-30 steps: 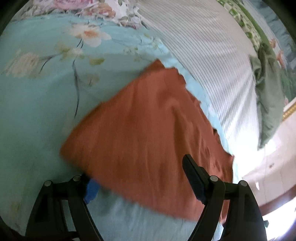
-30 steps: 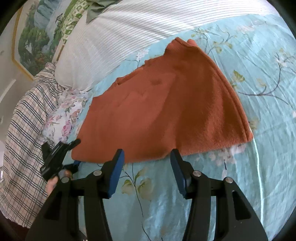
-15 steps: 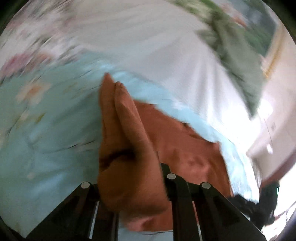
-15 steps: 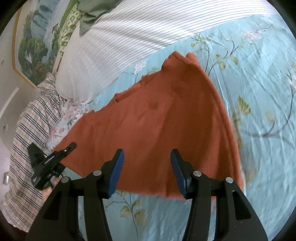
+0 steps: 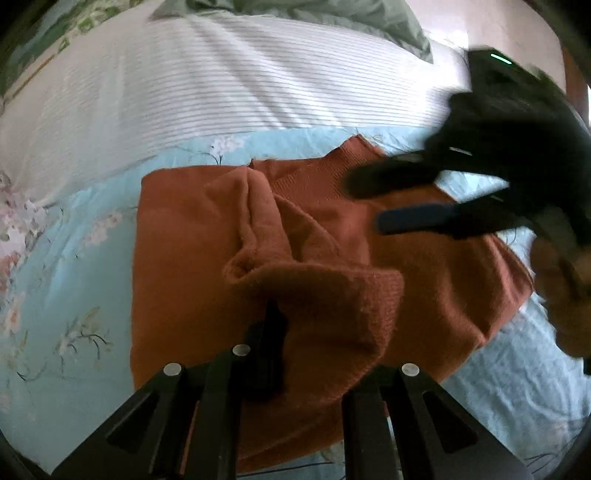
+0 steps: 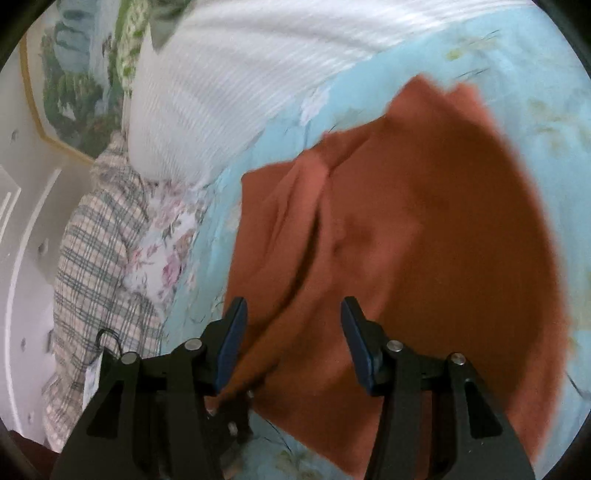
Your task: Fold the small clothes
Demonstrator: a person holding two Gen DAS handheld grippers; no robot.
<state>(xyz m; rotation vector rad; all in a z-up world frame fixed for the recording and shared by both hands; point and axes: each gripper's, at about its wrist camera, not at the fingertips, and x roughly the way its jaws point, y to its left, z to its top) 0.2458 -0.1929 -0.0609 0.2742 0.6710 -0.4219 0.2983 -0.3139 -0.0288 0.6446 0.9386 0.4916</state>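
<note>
A rust-orange knitted garment (image 5: 192,236) lies on the light blue floral bedsheet (image 5: 66,288). My left gripper (image 5: 295,332) is shut on a fold of the garment and holds its edge lifted over the rest. My right gripper (image 6: 291,339) is open above the garment (image 6: 424,229), which shows blurred, with a raised fold running toward the left finger. The right gripper also shows in the left wrist view (image 5: 424,199) as a dark blurred shape over the garment's far right part, jaws apart.
A white striped pillow (image 5: 207,85) lies beyond the garment, with a grey-green cloth (image 5: 332,14) behind it. A plaid cloth (image 6: 96,258) and a floral cloth (image 6: 162,251) lie to the left. A framed landscape picture (image 6: 74,74) hangs on the wall.
My left gripper closed on the garment's edge and carried it up and over the rest. My right gripper moved forward over the garment, still open.
</note>
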